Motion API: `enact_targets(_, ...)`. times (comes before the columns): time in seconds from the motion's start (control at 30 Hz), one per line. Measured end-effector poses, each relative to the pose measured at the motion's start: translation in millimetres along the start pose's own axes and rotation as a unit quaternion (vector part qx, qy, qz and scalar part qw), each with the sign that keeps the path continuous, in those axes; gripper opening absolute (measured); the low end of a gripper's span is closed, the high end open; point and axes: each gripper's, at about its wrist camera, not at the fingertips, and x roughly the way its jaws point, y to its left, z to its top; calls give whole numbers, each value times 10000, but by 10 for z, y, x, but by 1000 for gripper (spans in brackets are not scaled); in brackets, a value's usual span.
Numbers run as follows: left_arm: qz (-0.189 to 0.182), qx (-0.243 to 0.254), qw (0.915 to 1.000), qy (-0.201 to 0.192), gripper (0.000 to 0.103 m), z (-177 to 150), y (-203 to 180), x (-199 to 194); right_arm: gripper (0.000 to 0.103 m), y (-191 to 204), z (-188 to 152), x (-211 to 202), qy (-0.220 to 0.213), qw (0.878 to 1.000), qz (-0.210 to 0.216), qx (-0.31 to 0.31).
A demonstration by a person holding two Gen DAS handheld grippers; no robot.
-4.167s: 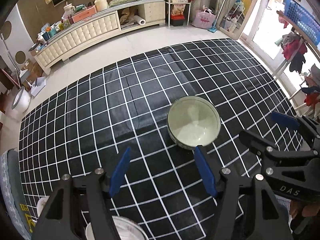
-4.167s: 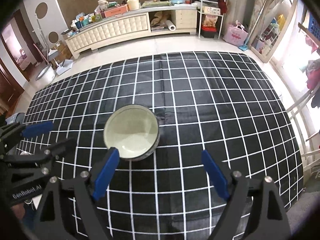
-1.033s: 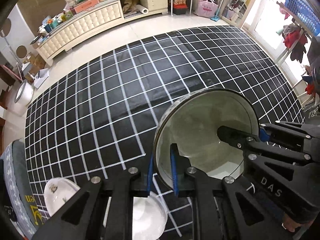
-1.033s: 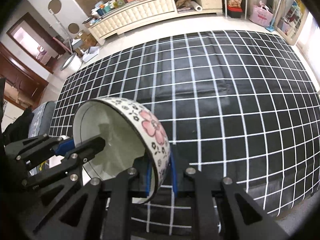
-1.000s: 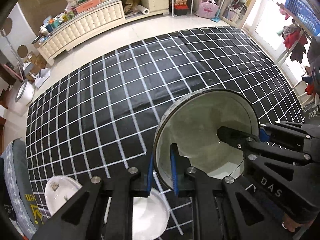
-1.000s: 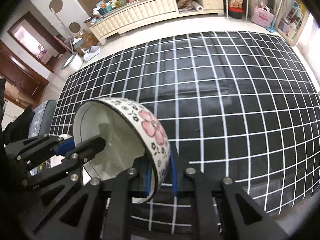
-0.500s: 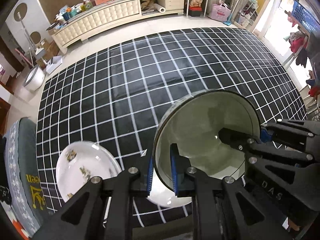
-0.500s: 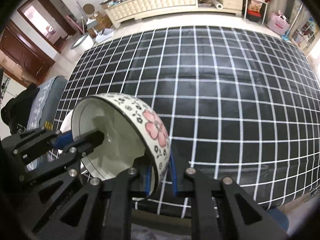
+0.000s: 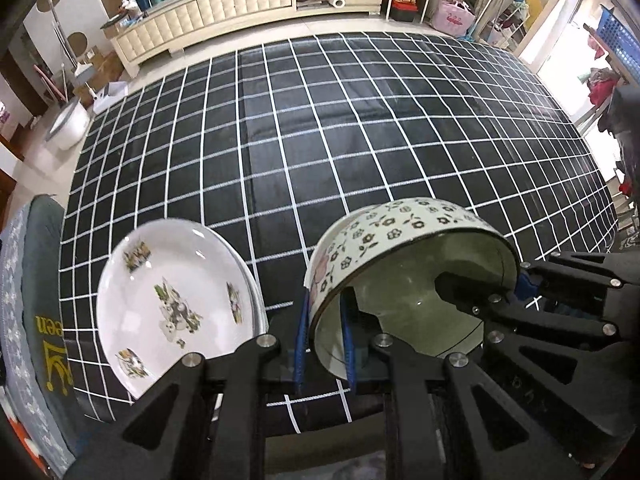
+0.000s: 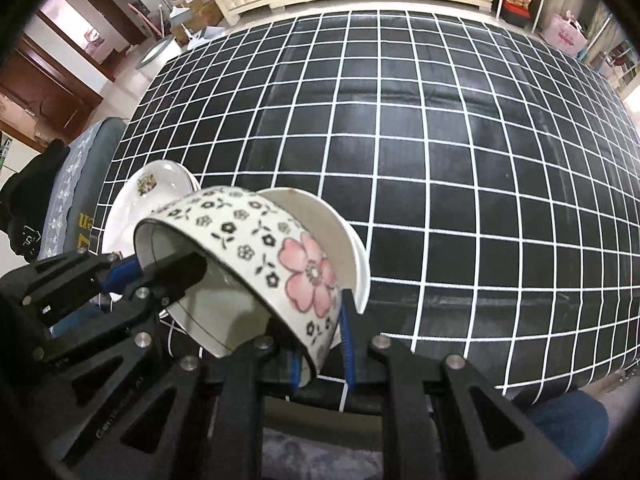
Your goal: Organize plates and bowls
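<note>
Held in the air, tilted, by both grippers: round ceramic bowl with black flower pattern and one pink blossom (image 9: 404, 224). Left gripper (image 9: 323, 342) fingers clenched on its rim; right gripper (image 10: 320, 350) fingers clenched on opposite rim. Beside, on black white-gridded bench (image 9: 320, 120), lay white printed plate (image 9: 172, 304). Partly hidden behind, plain white bowl (image 10: 344, 240).

Floral bowl (image 9: 400, 248) beside plate (image 9: 176, 308)

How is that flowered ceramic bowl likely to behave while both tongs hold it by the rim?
The glazed flowered ceramic bowl looks rigid, so it probably won't flex. Its glossy wall may slip between the thin blue pads of the left tongs and right tongs. Being tilted above the black gridded cloth, it could chip if dropped.
</note>
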Motion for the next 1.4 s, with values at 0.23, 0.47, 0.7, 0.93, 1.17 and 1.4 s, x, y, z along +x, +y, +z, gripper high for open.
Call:
enact_targets(0.23,-65,7,10000,-3,13,10,19,72,20,-28,3,54,75,9999,-30,67)
enact_targets(0.47,-102,-69,9999,27,13,-2,96,189,20,10,18,94,118,9999,-118,-4)
enact_targets(0.7,-126,-77,9999,34,13,-38,156,267,20,36,41,115,124,9996,-227,-76)
enact_targets(0.93,-178,-122,9998,12,13,-40,143,251,21,14,76,122,193,9996,-178,31)
enact_targets(1.17,-196,-188,9996,-34,13,-44,171,243,24,117,68,106,169,9988,-422,-203)
enact_targets(1.4,-298,-258,9992,-99,13,-37,229,233,37,325,100,121,261,9940,-825,-662)
